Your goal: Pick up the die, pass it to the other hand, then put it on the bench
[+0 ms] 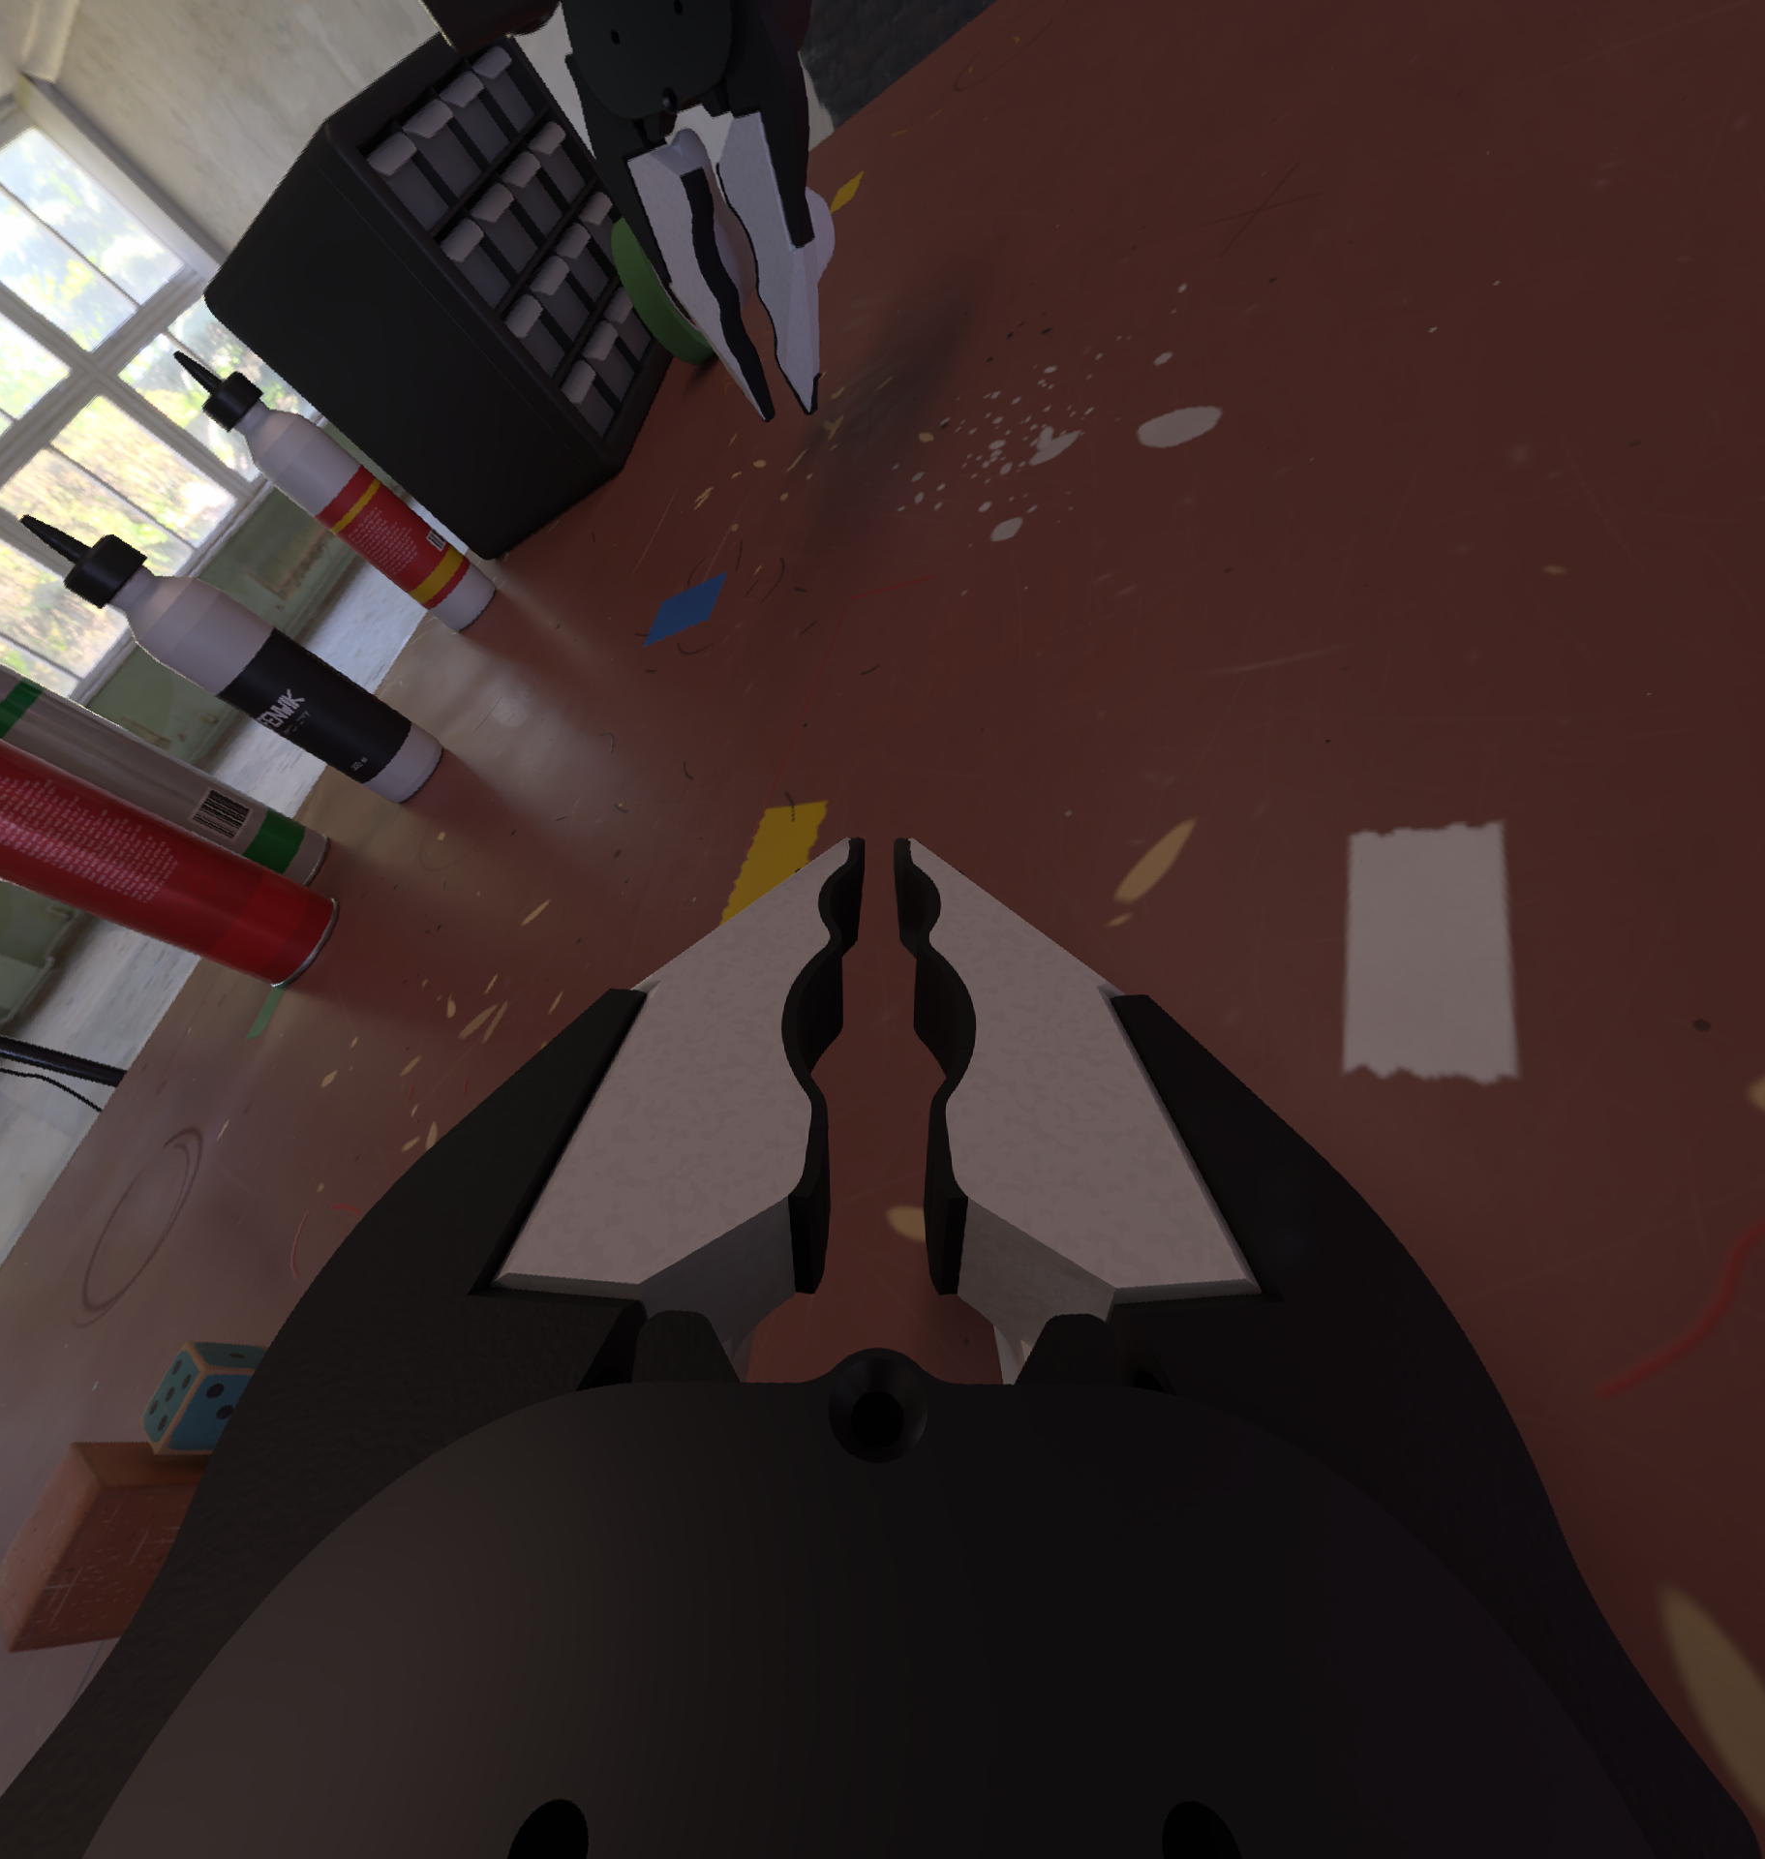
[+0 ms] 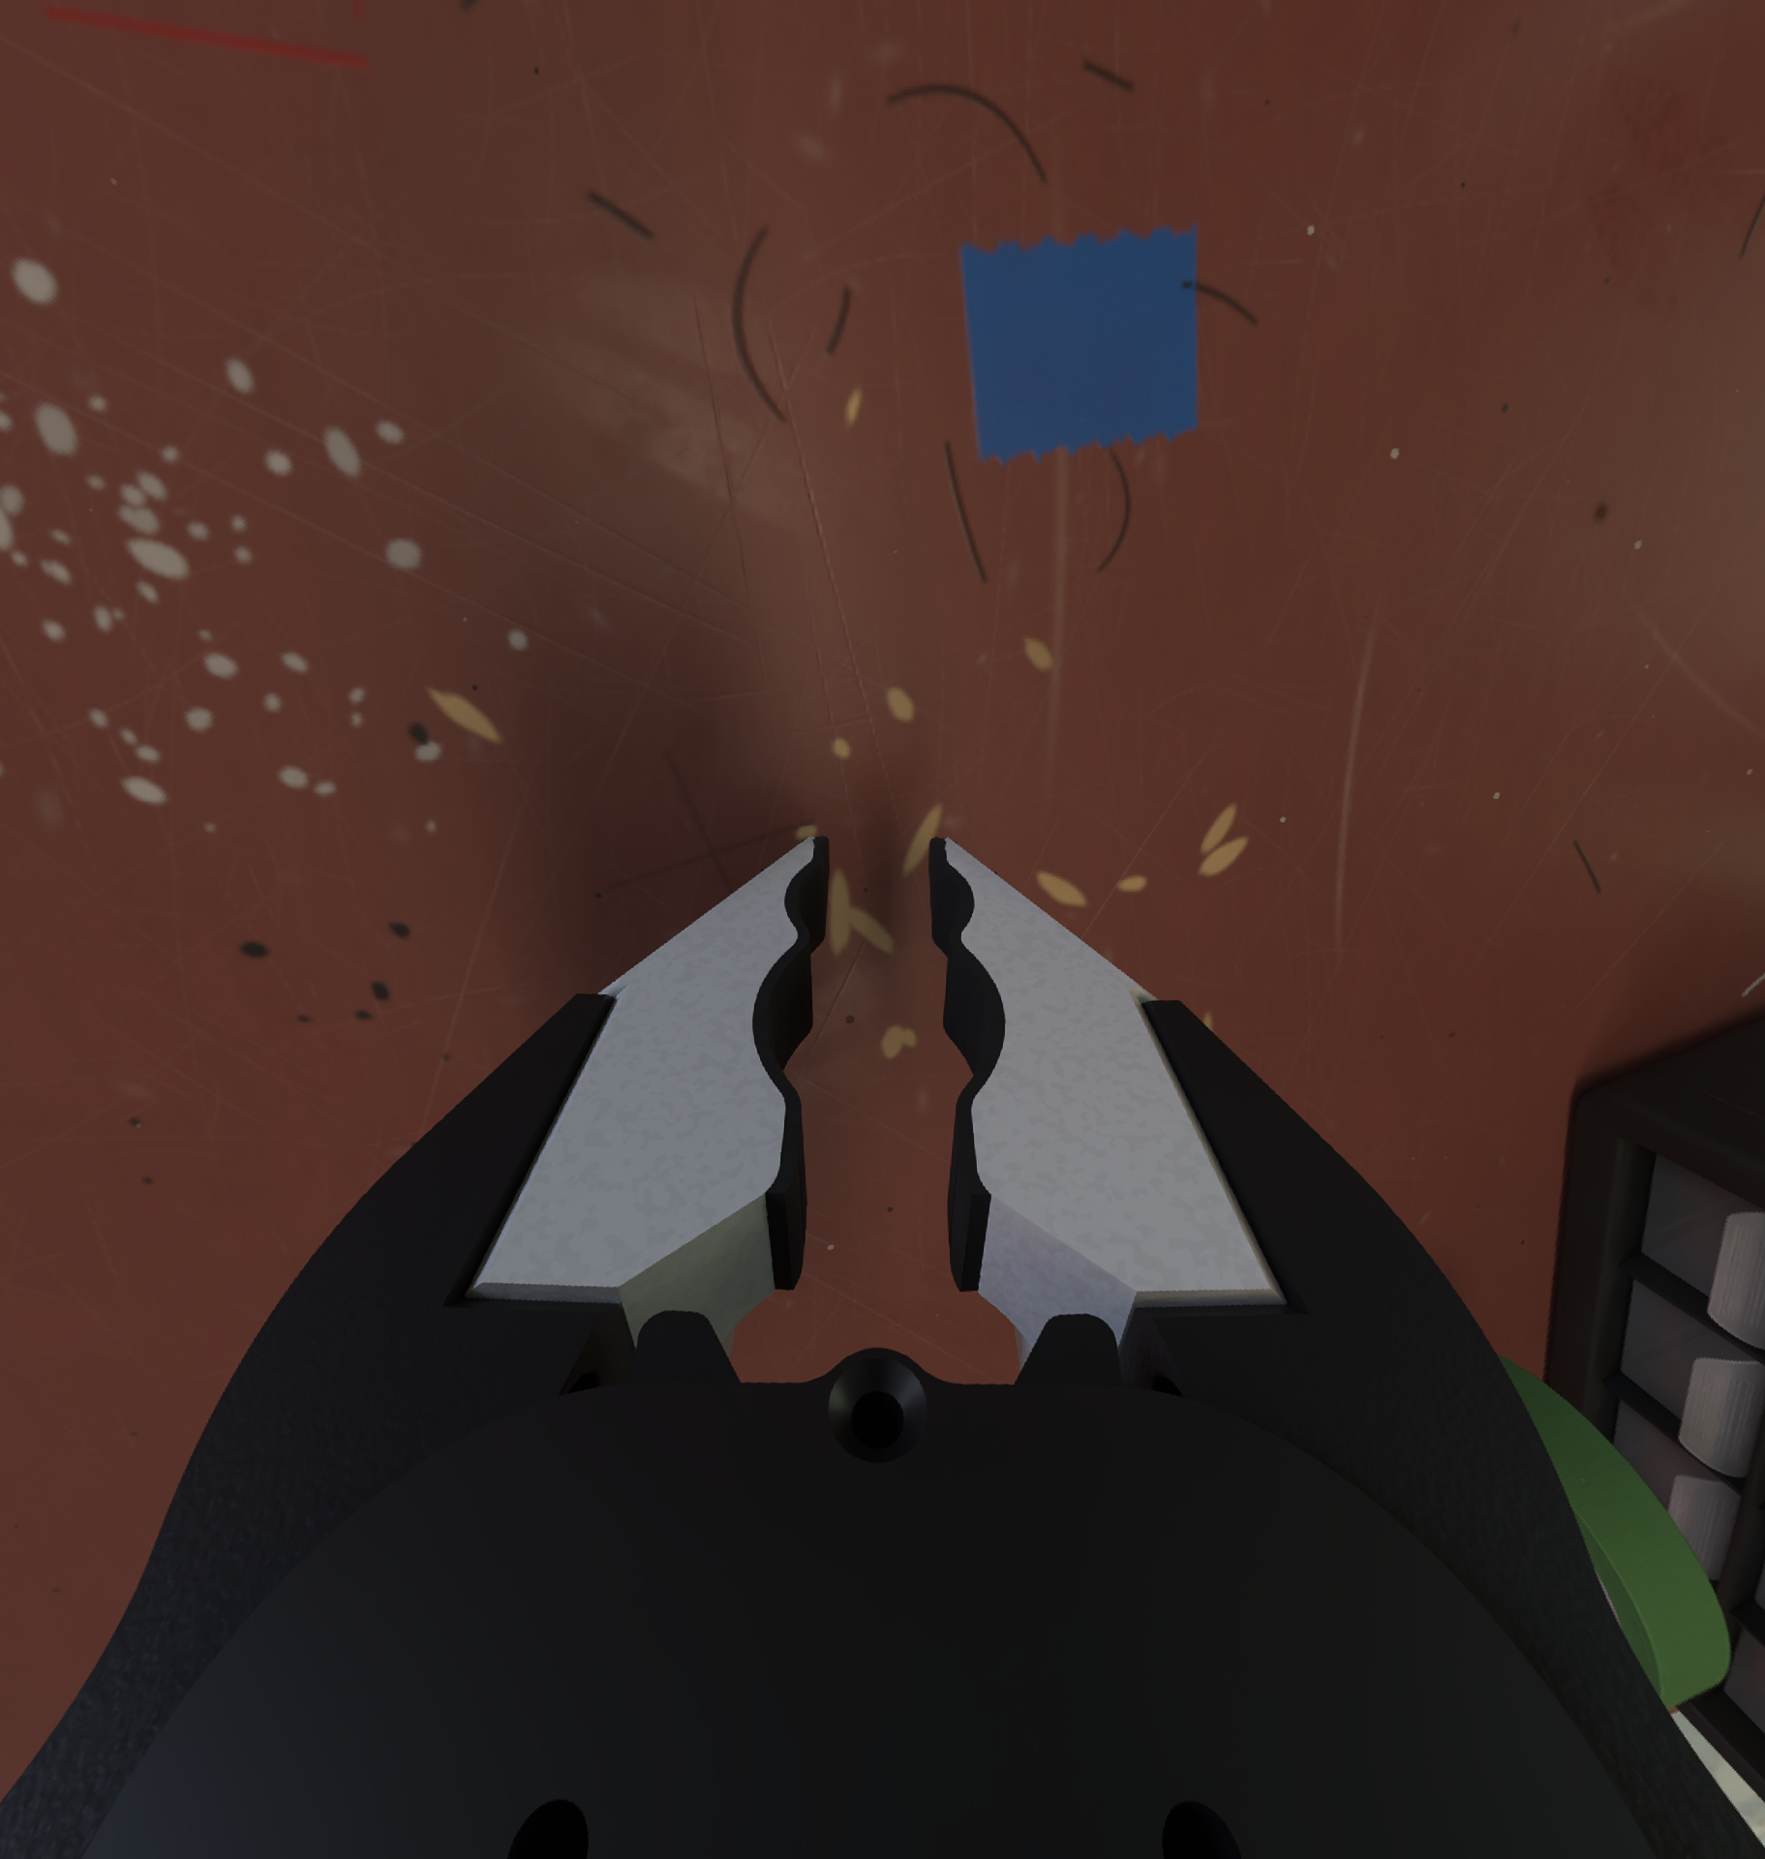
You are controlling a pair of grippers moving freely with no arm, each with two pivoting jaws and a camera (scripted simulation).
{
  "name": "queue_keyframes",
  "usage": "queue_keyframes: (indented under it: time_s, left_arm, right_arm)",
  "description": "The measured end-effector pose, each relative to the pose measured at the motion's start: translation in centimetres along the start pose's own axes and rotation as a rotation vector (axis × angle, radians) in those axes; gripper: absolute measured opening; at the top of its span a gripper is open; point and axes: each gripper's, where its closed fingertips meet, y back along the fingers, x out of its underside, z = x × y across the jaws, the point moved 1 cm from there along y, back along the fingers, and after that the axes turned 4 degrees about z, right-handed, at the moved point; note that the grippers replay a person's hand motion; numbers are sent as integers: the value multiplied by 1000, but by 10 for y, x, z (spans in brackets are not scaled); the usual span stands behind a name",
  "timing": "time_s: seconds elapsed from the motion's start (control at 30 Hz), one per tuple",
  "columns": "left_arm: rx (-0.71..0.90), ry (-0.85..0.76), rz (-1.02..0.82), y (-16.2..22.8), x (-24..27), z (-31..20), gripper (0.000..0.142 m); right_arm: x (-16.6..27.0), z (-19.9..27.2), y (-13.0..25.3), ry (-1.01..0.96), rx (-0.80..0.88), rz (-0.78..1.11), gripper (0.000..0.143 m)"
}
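The die (image 1: 194, 1398) is teal with dark dots. It sits at the lower left of the left wrist view, touching the far edge of a brown wooden block (image 1: 83, 1539); my left gripper's body hides part of it. My left gripper (image 1: 879, 850) hovers over the reddish-brown bench (image 1: 1260, 654), jaws almost together with nothing between them. My right gripper (image 1: 787, 407) shows far off at the top, pointing down at the bench. In its own view the right gripper (image 2: 879, 850) has a narrow gap and holds nothing. The die is not in the right wrist view.
A black drawer cabinet (image 1: 435, 302) and a green tape roll (image 1: 657, 302) stand by the right gripper; both also show in the right wrist view, cabinet (image 2: 1703, 1358) and roll (image 2: 1642, 1569). Two glue bottles (image 1: 355, 503) and spray cans (image 1: 134, 855) line the left edge. Flat tape patches (image 2: 1079, 342) lie on the bench.
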Motion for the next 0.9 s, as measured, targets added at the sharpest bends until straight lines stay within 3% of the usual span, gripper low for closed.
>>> queue_keyframes:
  time_s: [0.17, 0.4, 0.57, 0.7, 0.9]
  left_arm:
    - [0, 27, -28, -3, 0, 1, 8]
    - [18, 30, -36, 0, 1, 1, 31]
    - [7, 45, -36, 14, 2, 11, 36]
    - [-43, 2, 38, 39, 9, 55, 42]
    - [-46, -60, 292, 69, 31, 160, 53]
  right_arm:
    - [-2, 2, -10, -3, -27, 8, 20]
    - [-10, 5, -14, -24, -52, -27, 21]
    - [-8, -1, 8, -109, -37, -100, 37]
    - [-12, -5, 49, -185, 32, -258, 44]
    - [-18, 10, 94, -229, 126, -458, 39]
